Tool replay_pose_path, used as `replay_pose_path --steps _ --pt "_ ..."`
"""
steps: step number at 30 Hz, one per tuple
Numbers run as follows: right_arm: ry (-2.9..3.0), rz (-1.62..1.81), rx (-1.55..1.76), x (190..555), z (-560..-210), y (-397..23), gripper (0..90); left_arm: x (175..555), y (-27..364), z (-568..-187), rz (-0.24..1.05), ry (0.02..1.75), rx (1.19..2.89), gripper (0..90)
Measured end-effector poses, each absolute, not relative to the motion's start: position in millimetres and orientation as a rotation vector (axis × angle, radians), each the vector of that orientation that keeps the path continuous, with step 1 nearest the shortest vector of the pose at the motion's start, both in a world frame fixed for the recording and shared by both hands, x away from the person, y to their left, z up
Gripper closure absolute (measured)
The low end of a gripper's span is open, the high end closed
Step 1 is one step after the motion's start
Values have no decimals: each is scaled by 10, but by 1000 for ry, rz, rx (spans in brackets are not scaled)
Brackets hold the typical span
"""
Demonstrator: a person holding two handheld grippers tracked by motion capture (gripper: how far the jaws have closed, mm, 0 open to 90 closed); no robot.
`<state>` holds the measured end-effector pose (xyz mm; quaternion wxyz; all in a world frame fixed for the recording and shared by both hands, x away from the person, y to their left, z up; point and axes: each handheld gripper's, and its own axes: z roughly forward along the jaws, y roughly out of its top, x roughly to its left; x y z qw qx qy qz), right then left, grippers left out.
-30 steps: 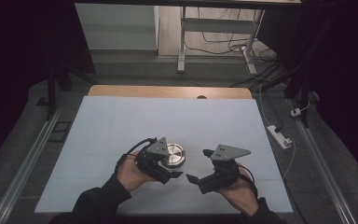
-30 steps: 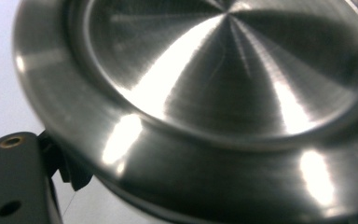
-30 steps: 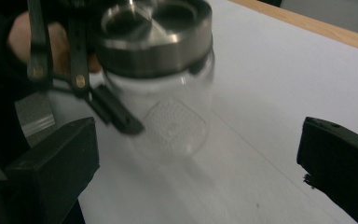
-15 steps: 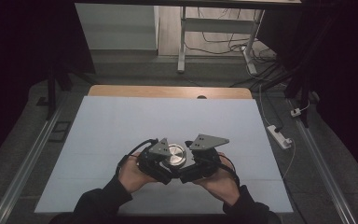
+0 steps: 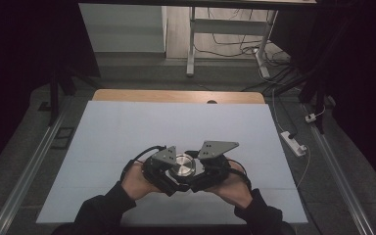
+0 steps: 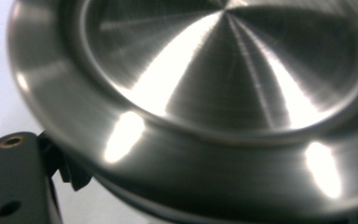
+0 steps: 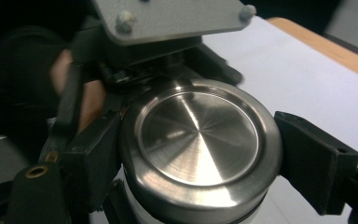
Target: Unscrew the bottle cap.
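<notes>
Right gripper view, both claws (image 7: 200, 154) clamp lid (image 7: 198, 135)

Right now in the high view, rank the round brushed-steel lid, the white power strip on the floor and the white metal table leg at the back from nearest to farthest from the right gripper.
1. Round brushed-steel lid: between the jaws of the right gripper.
2. White power strip: on the floor, right of the table.
3. White metal table leg: far back, beyond the table.

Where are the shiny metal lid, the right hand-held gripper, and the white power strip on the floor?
metal lid (image 7: 199, 135), right gripper view, centre of its flat top.
right hand-held gripper (image 5: 201, 172), high view, between its jaws at the lid.
white power strip (image 5: 293, 142), high view, middle of its body.
</notes>
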<state>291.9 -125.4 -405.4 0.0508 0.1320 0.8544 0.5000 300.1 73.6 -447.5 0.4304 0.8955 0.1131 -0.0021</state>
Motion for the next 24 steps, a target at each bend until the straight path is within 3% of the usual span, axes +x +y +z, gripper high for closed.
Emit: replay_pose_path --steps 5,8,12,18,24 --pt "2710 1696 192 3015 -4039 -1340 180 2963 746 -4435 -122 132 2194 151" --pt "2729 1734 182 3044 -4046 -1357 171 2957 733 -4426 -113 140 2203 151" --pt "2658 1661 328 3017 -3979 -1362 68 2975 751 -4418 -18 235 2232 151" --pt "2553 1545 427 2885 -3941 -1283 108 3015 787 -4426 31 346 2231 151" --pt "2533 1505 453 2853 -4005 -1207 182 2995 774 -4416 24 318 2240 151"
